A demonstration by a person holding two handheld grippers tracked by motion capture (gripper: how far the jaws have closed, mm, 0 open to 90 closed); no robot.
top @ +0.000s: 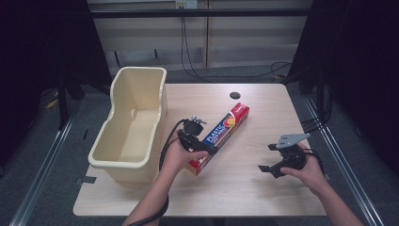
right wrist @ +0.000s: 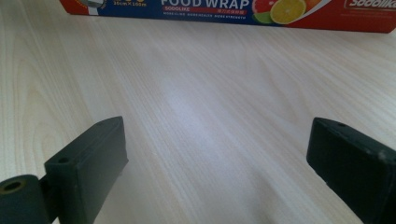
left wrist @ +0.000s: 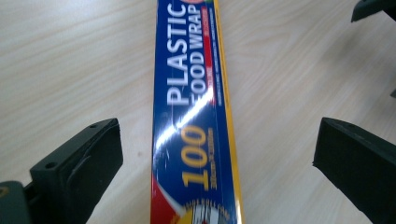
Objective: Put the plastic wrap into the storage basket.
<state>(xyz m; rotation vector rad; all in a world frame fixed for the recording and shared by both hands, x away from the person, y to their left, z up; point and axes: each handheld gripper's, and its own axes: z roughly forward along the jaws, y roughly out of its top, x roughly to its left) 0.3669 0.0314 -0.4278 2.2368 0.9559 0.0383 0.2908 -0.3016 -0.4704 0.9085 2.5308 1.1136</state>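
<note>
**Two open grippers, one box still to be gripped**

Farthest left on the table (top: 263,188) stands the cream bin (top: 131,125), upright and with nothing visible inside. Just beside it, my left gripper (left wrist: 215,154) hangs over the near end of the plastic food wrap box (left wrist: 196,116), which lies flat on the wood, running diagonally from my hand up toward the small dark hole (top: 235,95). My jaws are spread wide here, one on each side of the box, and neither pad touches it.

I judge this to be the approach for a grasp: straddling is done, closing is not. Next I need to lower a little, keep the box centred between the pads, and squeeze across its narrow width.

Over to the right, well apart from the box, my right gripper (right wrist: 215,158) hovers above bare wood, jaws also wide, holding nothing.
</note>
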